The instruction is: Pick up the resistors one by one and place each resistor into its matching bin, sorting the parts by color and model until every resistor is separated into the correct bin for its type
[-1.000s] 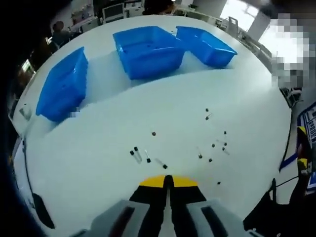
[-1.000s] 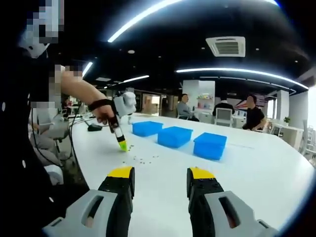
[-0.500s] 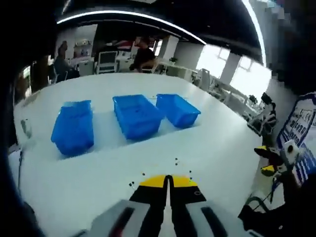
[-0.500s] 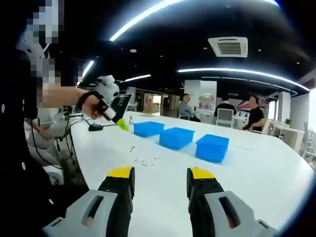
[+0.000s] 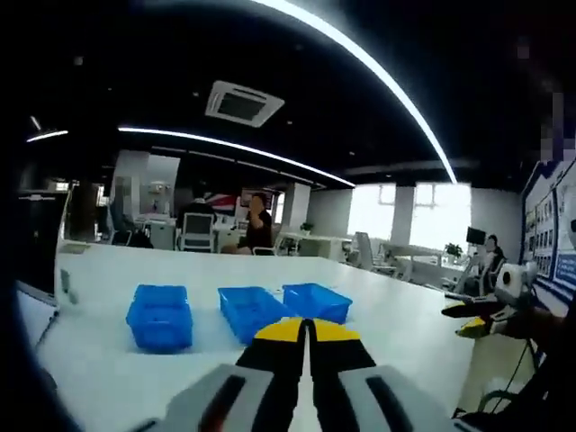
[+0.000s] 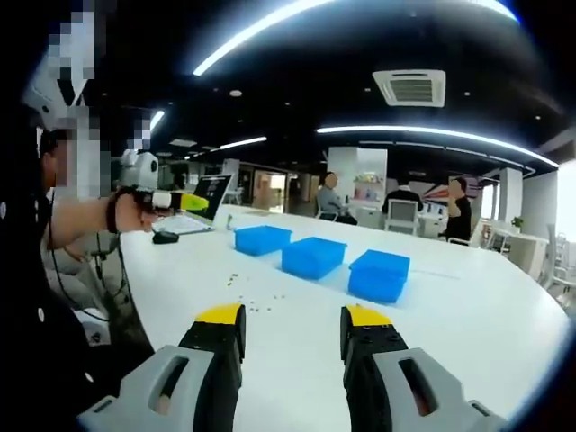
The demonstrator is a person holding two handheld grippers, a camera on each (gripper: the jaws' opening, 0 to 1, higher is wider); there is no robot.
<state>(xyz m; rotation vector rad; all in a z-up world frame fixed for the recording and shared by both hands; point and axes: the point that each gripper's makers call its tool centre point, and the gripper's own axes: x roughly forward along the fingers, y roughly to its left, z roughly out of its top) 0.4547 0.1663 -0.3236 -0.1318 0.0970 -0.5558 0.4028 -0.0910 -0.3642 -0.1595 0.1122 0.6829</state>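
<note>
Three blue bins stand in a row on the white table. Small dark resistors lie scattered on the table in front of them. My right gripper is open and empty, low over the table's near part. A hand holds my left gripper in the air at the left, well above the table, with its jaws pointing level. In the left gripper view its yellow-tipped jaws are shut and nothing shows between them. Beyond them are the same bins. My right gripper comes in from the right.
An open laptop and a dark object rest on the table's far left. People sit at desks behind the table. The table's edge runs along the left, next to the person's body.
My left gripper has risen from just above the resistors and tilted up to point across the room, still shut. The right gripper has stayed in place, open.
</note>
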